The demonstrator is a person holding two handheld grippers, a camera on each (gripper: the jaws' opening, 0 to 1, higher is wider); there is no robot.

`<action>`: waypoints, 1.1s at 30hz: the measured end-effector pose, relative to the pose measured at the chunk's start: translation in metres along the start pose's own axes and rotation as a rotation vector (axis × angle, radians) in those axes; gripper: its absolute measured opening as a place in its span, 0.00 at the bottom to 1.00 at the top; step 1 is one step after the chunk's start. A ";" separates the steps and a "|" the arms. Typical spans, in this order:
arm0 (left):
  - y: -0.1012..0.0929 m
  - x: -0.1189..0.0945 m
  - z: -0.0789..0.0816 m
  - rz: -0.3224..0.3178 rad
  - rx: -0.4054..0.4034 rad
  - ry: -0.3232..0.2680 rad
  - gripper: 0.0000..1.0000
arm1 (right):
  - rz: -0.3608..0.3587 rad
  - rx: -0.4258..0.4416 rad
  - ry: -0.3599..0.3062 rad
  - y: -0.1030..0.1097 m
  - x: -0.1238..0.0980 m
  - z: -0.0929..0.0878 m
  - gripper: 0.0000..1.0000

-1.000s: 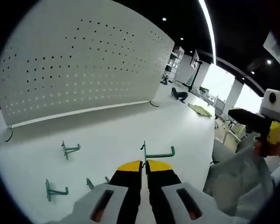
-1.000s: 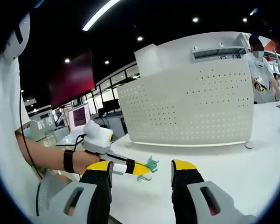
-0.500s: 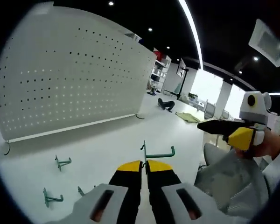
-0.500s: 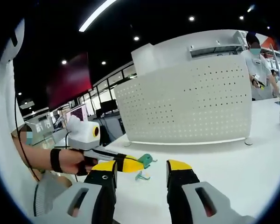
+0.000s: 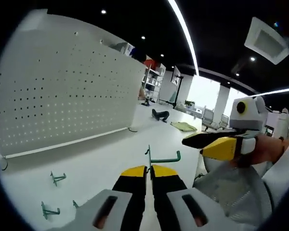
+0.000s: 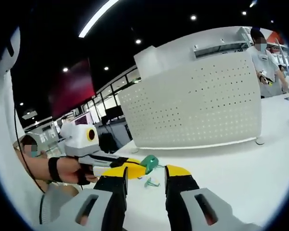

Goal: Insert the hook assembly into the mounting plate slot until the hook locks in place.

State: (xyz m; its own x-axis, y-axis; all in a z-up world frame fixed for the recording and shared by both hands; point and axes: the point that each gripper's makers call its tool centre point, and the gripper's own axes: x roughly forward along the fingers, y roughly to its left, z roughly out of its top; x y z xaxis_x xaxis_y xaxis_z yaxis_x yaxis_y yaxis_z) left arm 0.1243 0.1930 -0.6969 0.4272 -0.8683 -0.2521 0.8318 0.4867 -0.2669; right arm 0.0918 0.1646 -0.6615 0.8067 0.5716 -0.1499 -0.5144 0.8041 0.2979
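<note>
Left gripper (image 5: 149, 169), jaws pinching green hook (image 5: 162, 158) w/ its arm lying crosswise, is nearer the pegboard (image 5: 62, 96) straight ahead; right gripper (image 6: 145, 172) jaws apart, holding nothing.

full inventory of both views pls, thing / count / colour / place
pegboard: 1, white, upright on the table behind the hooks
table: 1, white, under everything
held hook: 1, green, clamped in the left tool's jaws
loose hooks: at least 3 in the left gripper view, green, lying on the table before the pegboard
bystander: 1, white top, standing past the pegboard's far end
left tool: 1, black with yellow tips, shut on the held hook
right tool: 1, black with yellow tips, jaws apart, nothing between them
hand: 1, wearing a black wristband, gripping the left tool's handle
</note>
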 end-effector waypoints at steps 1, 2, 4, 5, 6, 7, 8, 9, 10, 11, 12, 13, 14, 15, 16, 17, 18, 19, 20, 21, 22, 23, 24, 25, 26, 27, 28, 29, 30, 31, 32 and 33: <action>-0.002 0.000 0.001 -0.003 0.004 -0.002 0.04 | 0.004 -0.001 0.000 0.001 0.000 0.000 0.26; -0.004 0.000 0.003 -0.008 0.013 -0.006 0.04 | 0.008 0.000 0.006 0.001 0.001 -0.001 0.25; -0.008 -0.001 0.006 -0.021 0.020 -0.020 0.04 | 0.012 0.007 0.018 0.002 0.001 -0.003 0.22; -0.011 -0.001 0.008 -0.027 0.026 -0.030 0.04 | 0.013 0.008 0.020 0.003 0.001 -0.004 0.20; -0.013 -0.001 0.010 -0.033 0.034 -0.040 0.04 | 0.012 0.011 0.021 0.002 0.001 -0.004 0.19; -0.014 -0.002 0.012 -0.037 0.037 -0.046 0.04 | 0.011 0.016 0.019 0.003 0.000 -0.004 0.17; -0.015 -0.002 0.012 -0.037 0.043 -0.049 0.04 | 0.011 0.022 0.014 0.002 0.000 -0.003 0.16; -0.016 -0.002 0.014 -0.041 0.048 -0.056 0.04 | 0.012 0.032 0.011 0.002 0.000 -0.002 0.16; -0.018 -0.002 0.014 -0.047 0.055 -0.061 0.04 | 0.008 0.034 0.011 0.002 0.000 -0.002 0.15; -0.019 -0.002 0.015 -0.050 0.057 -0.061 0.04 | 0.000 0.032 0.012 0.001 -0.001 -0.002 0.14; -0.019 -0.002 0.015 -0.051 0.060 -0.065 0.04 | -0.006 0.022 0.017 0.000 -0.001 -0.002 0.13; -0.020 -0.002 0.015 -0.051 0.063 -0.067 0.04 | -0.004 0.013 0.020 0.002 -0.001 -0.002 0.12; -0.020 -0.002 0.015 -0.051 0.062 -0.067 0.04 | -0.002 0.015 0.019 0.002 0.000 -0.002 0.12; -0.021 -0.002 0.016 -0.054 0.063 -0.071 0.04 | 0.003 0.025 0.011 0.003 0.000 -0.001 0.12; -0.022 -0.002 0.016 -0.055 0.064 -0.070 0.04 | 0.004 0.031 0.006 0.003 0.000 0.000 0.11; -0.023 -0.002 0.015 -0.056 0.070 -0.069 0.04 | 0.006 0.036 0.001 0.004 0.000 0.001 0.10; -0.024 -0.001 0.016 -0.059 0.079 -0.074 0.04 | 0.005 0.042 -0.002 0.004 0.000 0.001 0.10; -0.025 -0.002 0.016 -0.060 0.086 -0.074 0.04 | 0.003 0.055 -0.005 0.004 0.000 0.001 0.09; -0.026 -0.002 0.016 -0.061 0.091 -0.077 0.04 | 0.003 0.063 -0.006 0.003 0.001 0.001 0.08; -0.027 -0.002 0.018 -0.064 0.093 -0.084 0.04 | 0.004 0.073 -0.005 0.003 0.001 0.000 0.08; -0.027 -0.002 0.018 -0.064 0.098 -0.087 0.04 | 0.003 0.083 -0.005 0.003 0.001 -0.001 0.07; -0.028 -0.002 0.020 -0.065 0.106 -0.094 0.04 | 0.000 0.092 -0.006 0.003 0.000 -0.001 0.07; -0.029 -0.002 0.021 -0.065 0.119 -0.100 0.04 | 0.001 0.101 -0.008 0.003 0.001 -0.001 0.07; -0.031 -0.002 0.022 -0.069 0.129 -0.106 0.04 | 0.003 0.110 -0.012 0.004 0.000 0.000 0.07; -0.032 -0.001 0.022 -0.073 0.133 -0.110 0.04 | 0.002 0.114 -0.015 0.004 0.000 0.000 0.07; -0.033 -0.001 0.023 -0.073 0.145 -0.112 0.04 | 0.003 0.119 -0.017 0.004 0.000 0.000 0.06; -0.033 0.000 0.023 -0.072 0.155 -0.113 0.04 | 0.006 0.126 -0.015 0.005 0.000 0.000 0.04; -0.034 0.000 0.023 -0.074 0.166 -0.116 0.04 | 0.007 0.128 -0.015 0.006 0.000 0.000 0.04; -0.035 0.000 0.024 -0.075 0.171 -0.120 0.04 | 0.002 0.128 -0.016 0.005 0.000 0.000 0.04; -0.035 0.000 0.024 -0.073 0.184 -0.123 0.04 | -0.001 0.132 -0.019 0.005 -0.001 0.001 0.04; -0.036 0.001 0.025 -0.071 0.196 -0.129 0.04 | -0.005 0.134 -0.023 0.004 0.000 0.002 0.04; -0.037 0.001 0.025 -0.070 0.202 -0.132 0.04 | -0.007 0.138 -0.028 0.004 -0.001 0.002 0.04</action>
State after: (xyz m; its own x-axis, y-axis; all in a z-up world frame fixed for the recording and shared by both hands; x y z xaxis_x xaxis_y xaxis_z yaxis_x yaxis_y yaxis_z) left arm 0.1032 0.1719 -0.6640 0.3978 -0.9106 -0.1124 0.9092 0.4077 -0.0845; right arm 0.0897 0.1670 -0.6584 0.8188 0.5599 -0.1267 -0.4654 0.7767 0.4245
